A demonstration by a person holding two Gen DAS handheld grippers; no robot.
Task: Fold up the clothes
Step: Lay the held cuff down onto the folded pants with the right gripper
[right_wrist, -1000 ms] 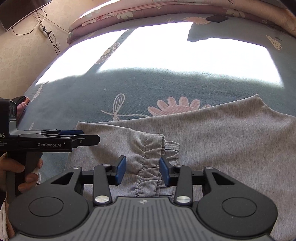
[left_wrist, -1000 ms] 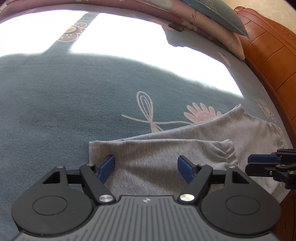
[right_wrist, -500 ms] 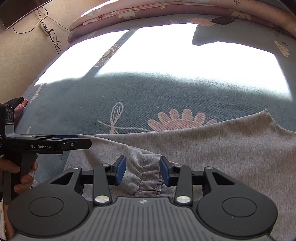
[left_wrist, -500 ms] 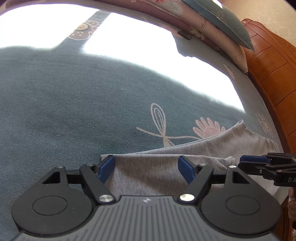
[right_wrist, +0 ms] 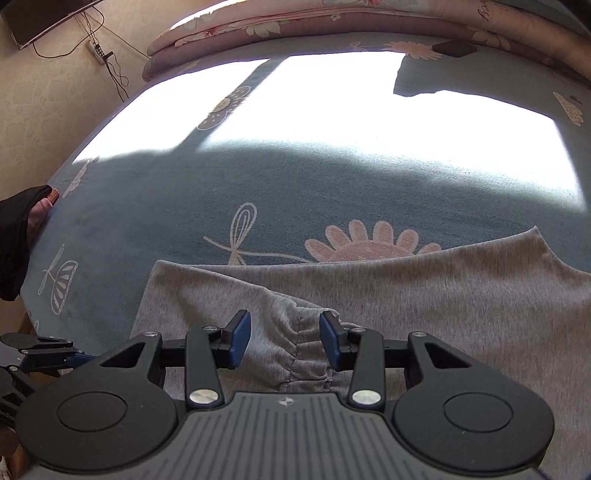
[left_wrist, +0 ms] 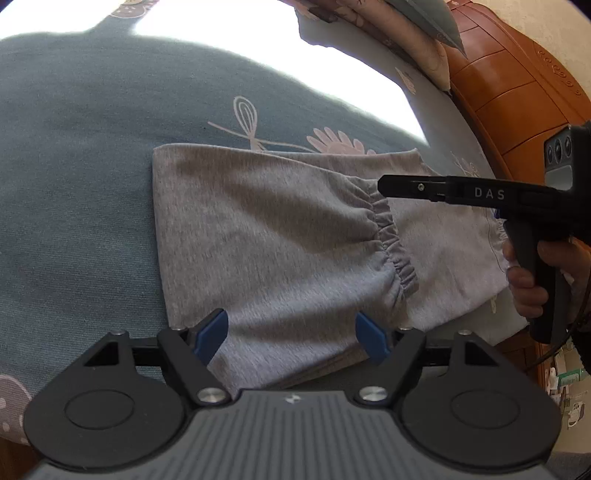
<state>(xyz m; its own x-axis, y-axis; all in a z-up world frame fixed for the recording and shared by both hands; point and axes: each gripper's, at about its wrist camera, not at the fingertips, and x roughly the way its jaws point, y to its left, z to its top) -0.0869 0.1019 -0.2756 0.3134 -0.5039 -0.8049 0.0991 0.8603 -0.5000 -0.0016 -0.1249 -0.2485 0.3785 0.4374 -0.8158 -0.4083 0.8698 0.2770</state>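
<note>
A grey garment (left_wrist: 280, 236) lies folded on the blue bedspread (left_wrist: 74, 166), its gathered elastic cuff (left_wrist: 391, 243) on top. My left gripper (left_wrist: 291, 334) is open and empty, above the garment's near edge. My right gripper (right_wrist: 283, 341) is open, its blue pads either side of the cuff (right_wrist: 306, 347) without closing on it. The garment (right_wrist: 424, 295) spreads to the right in the right wrist view. The right gripper also shows side-on in the left wrist view (left_wrist: 391, 184), over the cuff. The left gripper shows at the lower left of the right wrist view (right_wrist: 40, 354).
Folded pink and blue bedding (right_wrist: 332, 26) is stacked along the far side of the bed. A wooden headboard (left_wrist: 517, 92) stands at the right. A bright sunlit patch (right_wrist: 332, 110) covers the far bedspread. A wall with cables (right_wrist: 74, 74) is on the left.
My left gripper has pulled back and risen, so more of the garment shows. My right gripper has moved slightly back along the cuff. Both stay open.
</note>
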